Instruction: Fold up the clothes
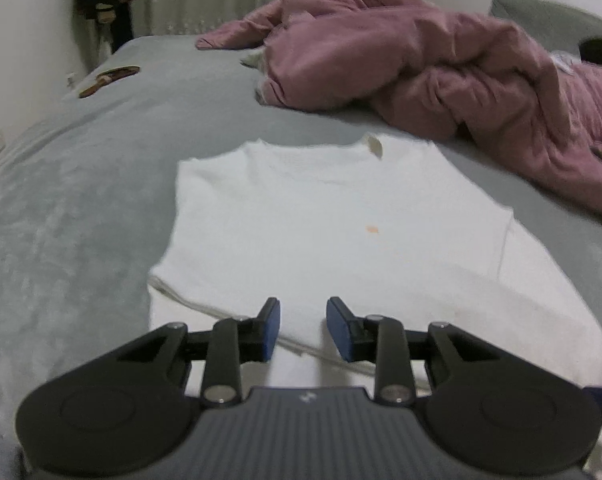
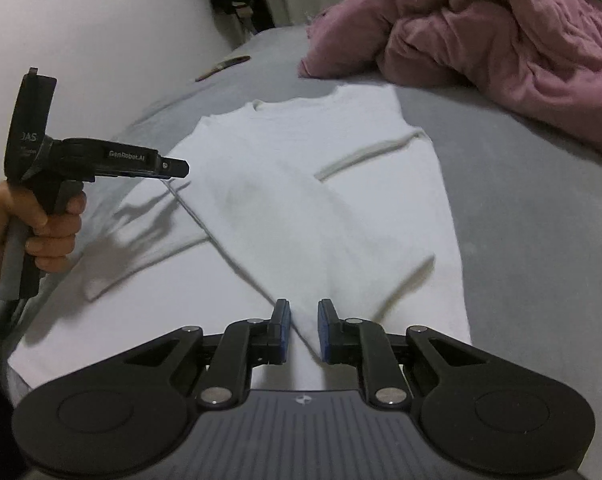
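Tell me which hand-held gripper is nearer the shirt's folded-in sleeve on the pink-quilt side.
Right. The right hand-held gripper hovers open just below that sleeve. The left hand-held gripper is open over the shirt's opposite edge, farther away.

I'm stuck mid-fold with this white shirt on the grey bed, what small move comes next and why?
Probably lower the right gripper onto the near hem of the white cotton shirt and pinch it: both sleeves already lie folded inward, and its jaws hang empty just above the cloth.
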Demonstrator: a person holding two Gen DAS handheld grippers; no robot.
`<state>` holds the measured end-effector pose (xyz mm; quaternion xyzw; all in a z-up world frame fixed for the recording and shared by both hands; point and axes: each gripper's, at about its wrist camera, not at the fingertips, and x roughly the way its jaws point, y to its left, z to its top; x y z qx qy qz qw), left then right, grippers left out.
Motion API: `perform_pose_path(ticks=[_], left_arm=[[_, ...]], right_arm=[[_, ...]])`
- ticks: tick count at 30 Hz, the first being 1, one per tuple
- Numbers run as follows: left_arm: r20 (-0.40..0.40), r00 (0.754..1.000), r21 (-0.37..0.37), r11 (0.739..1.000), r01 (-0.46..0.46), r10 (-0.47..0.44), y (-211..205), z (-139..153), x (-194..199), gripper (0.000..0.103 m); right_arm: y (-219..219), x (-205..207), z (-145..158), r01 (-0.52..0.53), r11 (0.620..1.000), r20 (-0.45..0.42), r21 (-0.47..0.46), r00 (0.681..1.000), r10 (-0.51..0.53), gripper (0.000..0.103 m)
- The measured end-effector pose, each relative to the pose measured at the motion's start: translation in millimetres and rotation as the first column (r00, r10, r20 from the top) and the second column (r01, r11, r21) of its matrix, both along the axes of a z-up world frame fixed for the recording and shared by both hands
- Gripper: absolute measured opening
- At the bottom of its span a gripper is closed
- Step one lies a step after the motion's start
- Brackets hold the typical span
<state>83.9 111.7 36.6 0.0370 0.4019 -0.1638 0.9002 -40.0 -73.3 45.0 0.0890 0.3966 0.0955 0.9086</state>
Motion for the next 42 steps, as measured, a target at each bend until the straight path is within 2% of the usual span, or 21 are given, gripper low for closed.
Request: perform_pose_path(ticks=[11,15,19,22,25,31,34,37,42], left_arm=[[-0.005,1.000,0.013,1.000,0.001,0.000,-1.2,-6.0,1.3,0.030],[-0.005,1.000,0.012,1.000,0.001,-0.001,-2.1,-5.4,0.3,0.031],[-0.001,1.000,0.019,1.000,0.007,-0.007,-2.9,-5.6,-2.1,0.032],[-0.001,1.000,0.018,1.000,0.009,-0.009,-2.3,-6.2,-2.7,0.032],[-0.005,1.000,0.013,1.000,0.009,-0.009,-1.0,-6.3,-2.2,0.033],[-0.010,1.000,0.010,1.000,0.007,-0.007,-2.4,-5.1,-2.0,0.034],[-0.012,1.000,0.006,1.000,0.011,-0.011,-2.8,-4.5,-3.3,0.035],[-0.010,1.000,0.009,1.000,0.020,-0.020,-4.7,-4.8,-5.4,0.037],[-0.007,1.000,0.017,0.999,0.030,-0.030,-6.6,-5.4,-7.4,0.038]], right_arm=[[-4.3,-9.4,10.3,-0.016,1.000,-0.013,-0.025,1.000,0.015,0.015],[-10.4,-11.8,24.9,-0.008,0.998,0.064,-0.054,0.998,0.011,0.016],[-11.0,4.3,23.4,0.000,0.990,0.092,-0.139,0.996,0.013,0.016],[-12.7,17.9,9.2,0.018,0.983,0.068,-0.185,0.998,-0.005,0.016],[-19.8,14.5,-1.0,0.031,0.983,0.054,-0.178,0.998,-0.022,0.016],[-31.5,8.2,3.1,0.061,0.983,0.027,-0.170,0.998,-0.058,0.020],[-22.4,6.3,11.7,0.041,0.979,0.085,-0.199,0.996,-0.025,0.020],[-14.7,10.1,15.2,0.008,0.983,0.111,-0.185,0.994,0.013,0.021],[-2.4,7.6,-0.1,-0.051,0.977,0.069,-0.207,0.995,0.066,0.025]])
